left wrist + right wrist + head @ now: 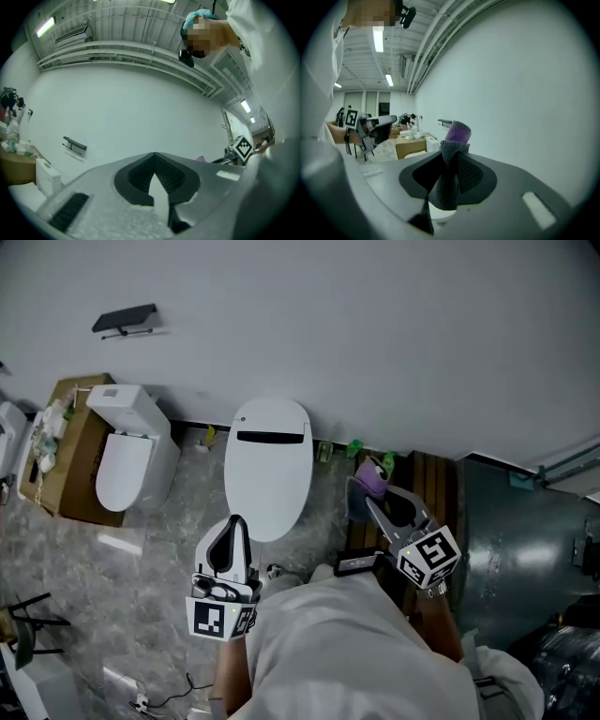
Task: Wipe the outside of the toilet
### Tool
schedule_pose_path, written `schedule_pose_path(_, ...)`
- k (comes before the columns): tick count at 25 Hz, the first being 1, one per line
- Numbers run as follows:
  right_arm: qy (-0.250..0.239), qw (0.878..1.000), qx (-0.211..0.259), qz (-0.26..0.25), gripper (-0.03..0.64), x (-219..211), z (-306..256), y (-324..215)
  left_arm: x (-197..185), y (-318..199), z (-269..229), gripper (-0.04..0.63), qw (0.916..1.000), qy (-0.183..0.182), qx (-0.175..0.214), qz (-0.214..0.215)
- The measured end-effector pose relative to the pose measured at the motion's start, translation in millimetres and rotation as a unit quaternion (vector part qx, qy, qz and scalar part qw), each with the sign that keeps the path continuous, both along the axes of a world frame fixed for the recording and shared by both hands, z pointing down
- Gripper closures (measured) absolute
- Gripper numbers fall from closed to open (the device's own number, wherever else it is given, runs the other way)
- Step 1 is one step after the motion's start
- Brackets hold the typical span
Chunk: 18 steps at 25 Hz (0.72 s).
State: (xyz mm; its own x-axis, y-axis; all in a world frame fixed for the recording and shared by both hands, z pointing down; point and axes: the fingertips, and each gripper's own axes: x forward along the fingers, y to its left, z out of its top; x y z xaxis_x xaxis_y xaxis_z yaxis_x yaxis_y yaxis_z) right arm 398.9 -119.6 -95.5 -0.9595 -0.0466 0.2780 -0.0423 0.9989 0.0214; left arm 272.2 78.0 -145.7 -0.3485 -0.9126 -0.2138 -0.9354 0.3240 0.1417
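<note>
My left gripper (235, 521), jaws pressed together on nothing, hangs over front rim of white toilet (268, 465) in head view. Toilet stands lid down at far edge of grey marbled floor (178, 521), back against wall. My right gripper (373, 501) pinches purple-and-grey cloth (456, 133), bunched above jaw tips, just right of toilet, not touching it. Second toilet (131, 454) sits near floor's left edge beside cardboard box (73, 451).

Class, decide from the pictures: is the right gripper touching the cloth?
Touching. The right gripper view shows the right gripper with its jaws shut on the cloth, which sticks up between them.
</note>
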Motion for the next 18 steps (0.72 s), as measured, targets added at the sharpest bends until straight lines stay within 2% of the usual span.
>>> schedule_pose_path(4, 0.053, 0.997, 0.06, -0.022, 0.522, -28.0, 9.8, -6.0, -20.9, -1.9, 6.7, 0.592, 0.9999, 0.013, -0.007, -0.002)
schedule_pose_path(12, 0.114, 0.987, 0.065, -0.091, 0.522, -91.8, 38.3, -59.4, -55.7, -23.2, 38.5, 0.592, 0.9979, 0.039, -0.032, -0.041)
schedule_pose_path(16, 0.149, 0.974, 0.077, -0.15, 0.522, -149.2, 70.3, -105.0, -81.1, -58.4, 65.7, 0.592, 0.9933, 0.095, -0.03, -0.059)
schedule_pose_path(18, 0.168, 0.966, 0.083, -0.179, 0.522, -177.7, 92.7, -128.0, -91.4, -79.0, 80.1, 0.592, 0.9908, 0.106, -0.041, -0.075)
